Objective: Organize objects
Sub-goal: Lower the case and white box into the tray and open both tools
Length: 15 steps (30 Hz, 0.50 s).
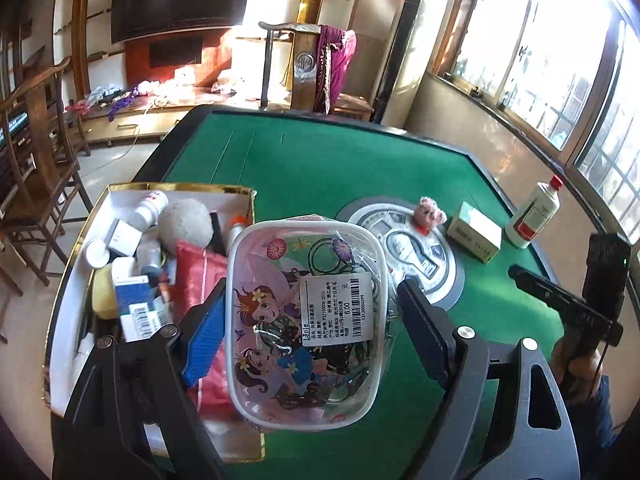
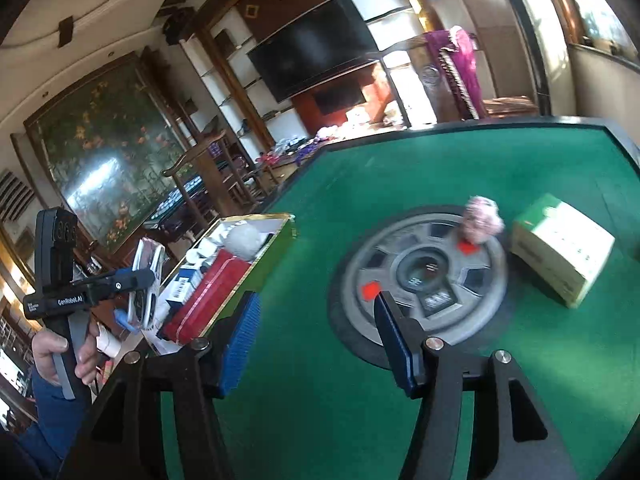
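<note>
A clear plastic container [image 1: 308,312] with a cartoon fairy print and a white price label hangs above the table edge, next to the box. My left gripper [image 1: 312,286] is shut on it, one blue pad on each long side. In the right wrist view the same container [image 2: 146,284] shows edge-on at the far left, held over the box's near end. My right gripper [image 2: 316,312] stands open over the green table [image 2: 320,400] with nothing between its fingers. The white gold-rimmed box [image 1: 120,196] holds several bottles, cartons, a red pouch and a pale ball.
On the green table [image 1: 320,160] a pink plush toy [image 1: 430,210] sits on the round centre panel [image 1: 452,280]. A green-and-white carton [image 1: 474,232] and a white bottle with a red cap [image 1: 534,212] stand to the right. Wooden chairs surround the table.
</note>
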Motion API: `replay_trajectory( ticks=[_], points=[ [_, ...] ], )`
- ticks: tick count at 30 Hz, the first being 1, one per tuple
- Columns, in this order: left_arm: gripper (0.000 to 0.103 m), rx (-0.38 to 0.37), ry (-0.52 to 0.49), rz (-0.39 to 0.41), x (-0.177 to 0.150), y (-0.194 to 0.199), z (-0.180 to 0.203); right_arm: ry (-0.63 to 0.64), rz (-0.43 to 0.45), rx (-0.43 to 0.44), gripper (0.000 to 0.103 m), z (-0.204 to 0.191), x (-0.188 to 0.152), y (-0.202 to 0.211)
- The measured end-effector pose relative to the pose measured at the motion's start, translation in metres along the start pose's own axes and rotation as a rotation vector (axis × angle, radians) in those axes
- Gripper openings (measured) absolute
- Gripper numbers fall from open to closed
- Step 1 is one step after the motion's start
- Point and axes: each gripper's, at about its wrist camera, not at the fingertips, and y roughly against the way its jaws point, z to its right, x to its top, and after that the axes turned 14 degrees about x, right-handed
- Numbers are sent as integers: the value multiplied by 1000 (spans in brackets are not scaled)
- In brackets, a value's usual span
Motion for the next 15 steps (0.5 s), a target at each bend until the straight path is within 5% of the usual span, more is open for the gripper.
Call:
replay_trajectory(
  ticks=[3,6,12,15],
  points=[
    [82,24,31,-39,6,-14,1,-88,55,33,59,31,-3,32],
    [82,135,77,-63,4,-26,-23,-70,78,41,59,28,0,46],
    [82,260,284,-188,-11,-50,-120,19,32,89,59,8,-11,51],
    [85,254,372,-247,-22,-55,-145,12,15,92,59,14,-16,55]
  ],
)
